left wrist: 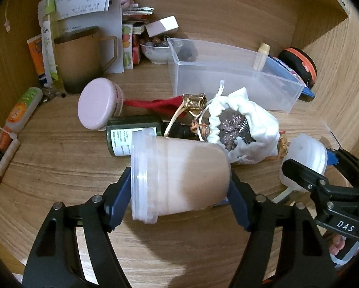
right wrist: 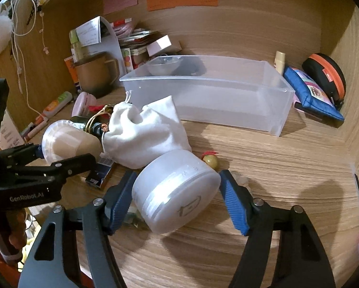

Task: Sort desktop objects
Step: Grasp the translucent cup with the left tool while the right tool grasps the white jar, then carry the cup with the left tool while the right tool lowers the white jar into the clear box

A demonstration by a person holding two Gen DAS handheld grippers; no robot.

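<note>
My left gripper (left wrist: pixel 179 199) is shut on a translucent plastic cup (left wrist: pixel 181 175) lying sideways between its blue pads; the cup also shows in the right wrist view (right wrist: pixel 69 144). My right gripper (right wrist: pixel 177 199) has its pads around a white round jar (right wrist: pixel 177 192), touching on the left; a small gap shows on the right. The jar also shows in the left wrist view (left wrist: pixel 306 158). A white drawstring pouch (right wrist: pixel 143 132) with beads lies behind both. A clear plastic bin (right wrist: pixel 215 91) stands behind, open.
A dark green bottle (left wrist: pixel 131 132), a pink-lidded jar (left wrist: pixel 97 105), a gold hair clip (left wrist: pixel 193 103) and red cloth lie mid-desk. A brown mug (left wrist: pixel 81 57), papers and a bowl of beads (left wrist: pixel 155 50) crowd the back left. A blue pouch (right wrist: pixel 311 93) and an orange-black case (right wrist: pixel 328 76) sit right.
</note>
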